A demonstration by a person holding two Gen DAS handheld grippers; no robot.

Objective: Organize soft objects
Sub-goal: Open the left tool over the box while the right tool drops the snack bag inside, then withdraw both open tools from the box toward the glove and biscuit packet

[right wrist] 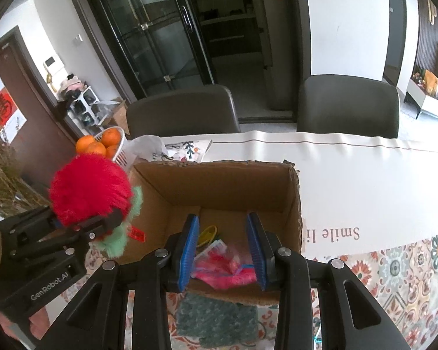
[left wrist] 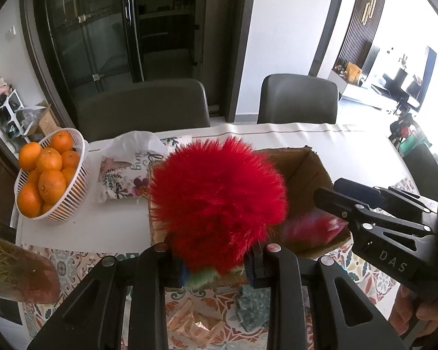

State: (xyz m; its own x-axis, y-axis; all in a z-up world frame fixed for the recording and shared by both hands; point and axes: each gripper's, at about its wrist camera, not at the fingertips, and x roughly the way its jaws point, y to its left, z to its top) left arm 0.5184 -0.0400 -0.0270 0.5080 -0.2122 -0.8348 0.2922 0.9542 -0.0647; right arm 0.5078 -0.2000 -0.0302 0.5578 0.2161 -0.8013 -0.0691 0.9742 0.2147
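My left gripper (left wrist: 216, 265) is shut on a fluffy red plush ball with a green fuzzy base (left wrist: 219, 198) and holds it above the left edge of an open cardboard box (left wrist: 309, 175). The plush (right wrist: 90, 186) and the left gripper (right wrist: 108, 224) also show in the right wrist view. My right gripper (right wrist: 223, 250) is open and empty over the box's near edge (right wrist: 219, 291). Inside the box lie a pink bagged soft item (right wrist: 224, 271) and a yellow item (right wrist: 208, 233). The right gripper (left wrist: 330, 201) shows in the left wrist view.
A white basket of oranges (left wrist: 70, 192) and a floral pouch (left wrist: 122, 178) sit left of the box. A green sponge-like pad (right wrist: 216, 318) lies in front of the box. Two grey chairs (left wrist: 143, 108) stand behind the table (right wrist: 365, 180). A wicker object (left wrist: 17, 271) is at the left.
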